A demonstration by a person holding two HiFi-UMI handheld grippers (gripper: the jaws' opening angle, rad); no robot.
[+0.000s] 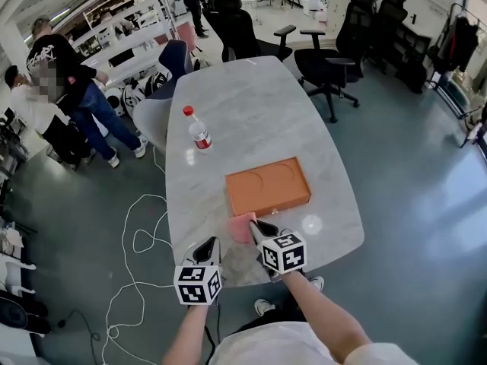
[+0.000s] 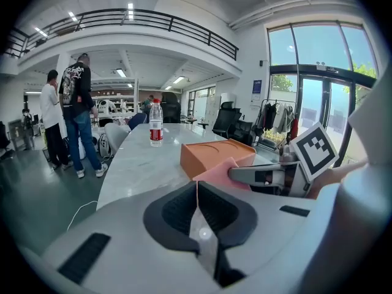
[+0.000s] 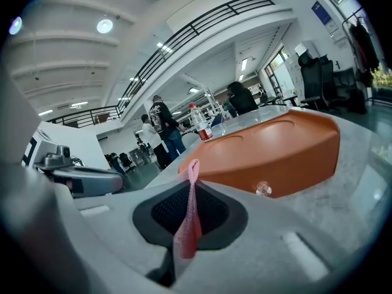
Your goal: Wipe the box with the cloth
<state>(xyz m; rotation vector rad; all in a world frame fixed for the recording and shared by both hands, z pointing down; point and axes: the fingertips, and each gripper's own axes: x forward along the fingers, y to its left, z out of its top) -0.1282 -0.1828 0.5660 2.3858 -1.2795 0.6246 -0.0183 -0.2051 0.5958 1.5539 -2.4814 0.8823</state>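
An orange box [image 1: 266,186] with two round dents in its lid lies flat on the marble table [image 1: 251,101], near the front edge. My right gripper [image 1: 259,230] is shut on a pink cloth [image 1: 242,226], just in front of the box's near left corner. In the right gripper view the cloth [image 3: 190,219] hangs pinched between the jaws, with the box [image 3: 275,149] close ahead. My left gripper [image 1: 207,249] is shut on nothing, left of the cloth and low by the table's front edge. The left gripper view shows the cloth [image 2: 214,173] against the box [image 2: 214,154].
A water bottle [image 1: 199,131] with a red cap stands upright on the table behind the box, to its left. Office chairs [image 1: 327,59] ring the far end. Two people [image 1: 68,90] stand at the left. A white cable [image 1: 137,242] loops on the floor left of the table.
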